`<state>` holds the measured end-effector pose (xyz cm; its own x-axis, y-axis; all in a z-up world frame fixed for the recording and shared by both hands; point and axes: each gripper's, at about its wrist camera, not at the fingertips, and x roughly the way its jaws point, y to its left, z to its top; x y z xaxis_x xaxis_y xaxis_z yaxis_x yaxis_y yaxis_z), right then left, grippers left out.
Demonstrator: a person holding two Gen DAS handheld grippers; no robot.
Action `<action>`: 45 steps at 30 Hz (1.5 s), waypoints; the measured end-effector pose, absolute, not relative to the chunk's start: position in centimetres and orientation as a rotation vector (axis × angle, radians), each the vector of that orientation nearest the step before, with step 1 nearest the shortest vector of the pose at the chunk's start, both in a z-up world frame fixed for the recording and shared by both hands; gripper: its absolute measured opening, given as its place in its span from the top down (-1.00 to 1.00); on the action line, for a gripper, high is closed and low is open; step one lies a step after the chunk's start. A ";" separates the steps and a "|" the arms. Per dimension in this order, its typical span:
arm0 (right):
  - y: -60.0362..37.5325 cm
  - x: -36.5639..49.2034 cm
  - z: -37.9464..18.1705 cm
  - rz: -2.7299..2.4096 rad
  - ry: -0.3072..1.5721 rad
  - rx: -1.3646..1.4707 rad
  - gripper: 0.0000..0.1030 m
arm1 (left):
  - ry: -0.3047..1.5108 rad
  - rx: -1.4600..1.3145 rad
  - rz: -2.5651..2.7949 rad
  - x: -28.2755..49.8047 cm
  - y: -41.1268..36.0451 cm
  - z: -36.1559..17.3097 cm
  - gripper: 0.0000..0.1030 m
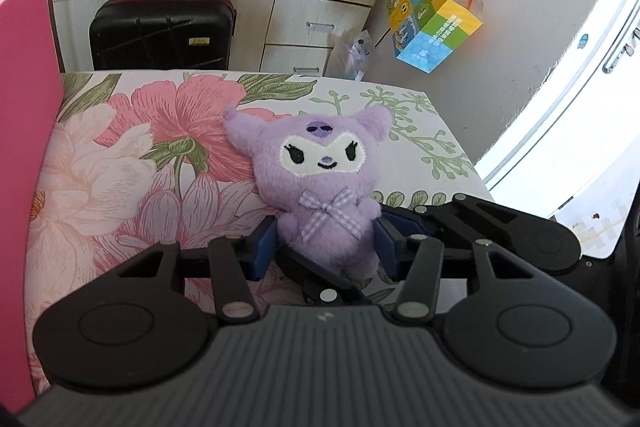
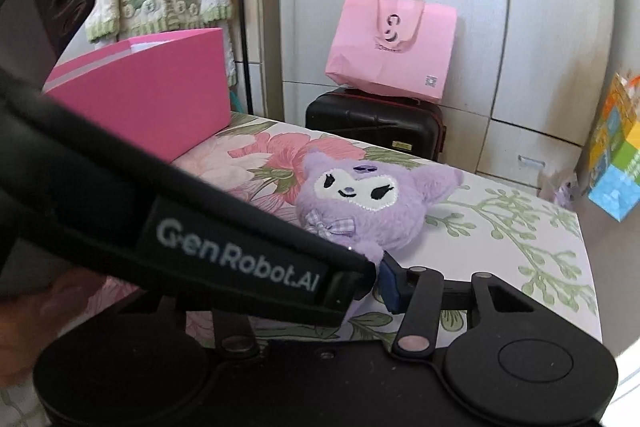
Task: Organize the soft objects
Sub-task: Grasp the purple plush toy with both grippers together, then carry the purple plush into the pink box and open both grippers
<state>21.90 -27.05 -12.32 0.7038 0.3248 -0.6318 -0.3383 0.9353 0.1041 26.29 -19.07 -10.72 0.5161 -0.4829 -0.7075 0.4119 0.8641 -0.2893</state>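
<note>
Left tool (image 1: 326, 247) clamps purple plush (image 1: 320, 183) (waist).

Lilac plush toy (image 1: 320, 187) with gingham bow (image 1: 330, 213) on pink-and-green floral sheet (image 1: 120, 147).

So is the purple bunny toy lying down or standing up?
Lying down. The purple plush toy rests on its back, face up, on the flowered bed cover.

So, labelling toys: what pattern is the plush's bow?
Lilac-and-white gingham bow, clearest in left wrist view.
</note>
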 end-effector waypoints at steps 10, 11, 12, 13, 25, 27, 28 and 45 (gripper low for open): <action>-26.6 20.5 -11.7 0.348 0.707 0.040 -0.06 | 0.872 -0.041 -0.548 24.2 -18.2 -9.9 0.02; -26.4 20.3 -11.7 0.345 0.706 0.036 -0.06 | 0.871 -0.035 -0.550 23.9 -18.1 -9.8 0.02; -26.2 20.0 -11.6 0.340 0.703 0.031 -0.06 | 0.872 -0.032 -0.552 23.6 -18.0 -9.6 0.02; -26.0 19.7 -11.5 0.336 0.700 0.024 -0.06 | 0.872 -0.028 -0.554 23.3 -17.9 -9.5 0.02; -24.3 15.5 -9.4 0.291 0.684 0.011 -0.06 | 0.868 0.015 -0.591 19.2 -16.5 -7.8 0.03; -24.1 14.7 -9.1 0.287 0.685 0.014 -0.06 | 0.871 0.016 -0.598 18.3 -16.1 -7.5 0.03; -24.1 14.2 -8.9 0.287 0.688 0.018 -0.06 | 0.872 0.016 -0.601 17.8 -15.9 -7.4 0.03; -18.2 4.2 -3.3 0.321 0.727 -0.019 -0.06 | 0.864 0.043 -0.689 7.6 -8.1 -3.2 0.04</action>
<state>4.21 -18.21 -3.31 0.7003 0.2817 -0.6559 -0.2951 0.9509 0.0933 7.57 -8.07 -3.22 0.4491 -0.5396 -0.7122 0.5735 0.7853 -0.2334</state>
